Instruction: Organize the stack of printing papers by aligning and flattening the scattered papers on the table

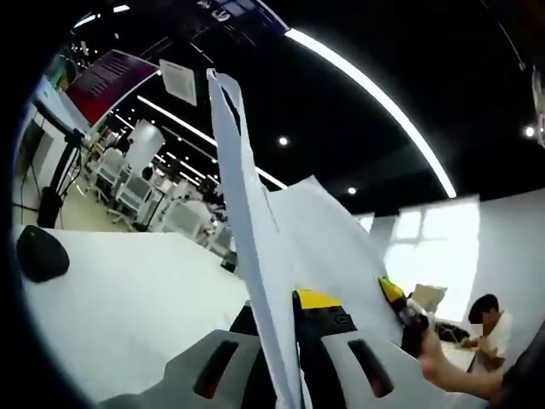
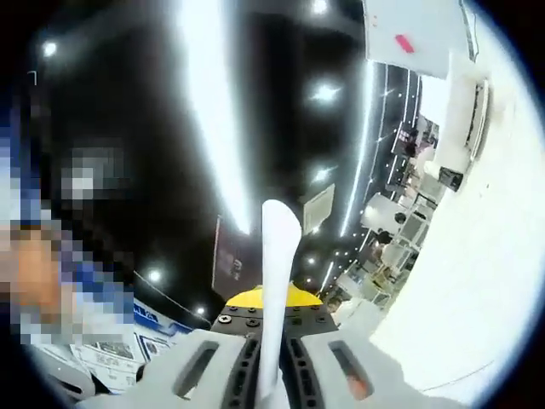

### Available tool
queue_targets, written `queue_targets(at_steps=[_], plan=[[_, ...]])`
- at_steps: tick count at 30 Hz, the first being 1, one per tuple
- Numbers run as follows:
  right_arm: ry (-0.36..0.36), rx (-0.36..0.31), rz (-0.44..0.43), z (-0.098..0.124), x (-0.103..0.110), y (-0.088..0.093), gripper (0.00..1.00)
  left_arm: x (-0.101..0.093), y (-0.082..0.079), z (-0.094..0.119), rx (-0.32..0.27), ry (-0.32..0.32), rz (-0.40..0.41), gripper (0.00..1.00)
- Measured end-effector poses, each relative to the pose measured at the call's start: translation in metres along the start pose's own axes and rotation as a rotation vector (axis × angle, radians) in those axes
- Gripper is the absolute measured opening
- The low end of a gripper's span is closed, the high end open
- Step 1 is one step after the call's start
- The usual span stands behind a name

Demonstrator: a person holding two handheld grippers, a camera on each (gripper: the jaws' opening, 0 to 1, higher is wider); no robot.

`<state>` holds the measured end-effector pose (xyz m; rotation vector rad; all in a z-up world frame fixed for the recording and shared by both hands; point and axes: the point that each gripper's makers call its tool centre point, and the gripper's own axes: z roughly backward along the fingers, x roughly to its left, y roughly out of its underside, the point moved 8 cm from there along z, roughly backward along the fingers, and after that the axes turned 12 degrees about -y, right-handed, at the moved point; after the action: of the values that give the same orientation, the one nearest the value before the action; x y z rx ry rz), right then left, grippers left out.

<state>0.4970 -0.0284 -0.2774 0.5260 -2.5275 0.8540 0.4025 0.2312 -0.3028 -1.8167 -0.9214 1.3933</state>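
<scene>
1. Left gripper [image 1: 285, 362] at bottom centre of the left gripper view; fingers [image 1: 213, 366] clamped on a stack of printing papers [image 1: 255, 256], seen edge-on, rising to the upper centre, with a sheet fanning right.
2. White table [image 1: 128, 298] across the lower left; dark rounded object [image 1: 38, 253] at its left edge.
3. Right gripper [image 2: 271, 375] at bottom centre of the right gripper view; fingers [image 2: 349, 371] pinching the paper edge [image 2: 279, 273], upright between them.
4. Other gripper [image 1: 404, 311] and a hand [image 1: 443, 366] at lower right of the left gripper view.

Open office: desks [image 1: 183, 213], ceiling strip lights [image 1: 375, 98]
</scene>
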Motion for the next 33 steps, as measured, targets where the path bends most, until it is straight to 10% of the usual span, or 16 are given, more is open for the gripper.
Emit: queue_targets(at_steps=[33], plan=[[0.103, 0.094, 0.040, 0.010, -0.023, 0.022, 0.00, -0.004, 0.003, -0.005, 0.010, 0.016, 0.007, 0.13]])
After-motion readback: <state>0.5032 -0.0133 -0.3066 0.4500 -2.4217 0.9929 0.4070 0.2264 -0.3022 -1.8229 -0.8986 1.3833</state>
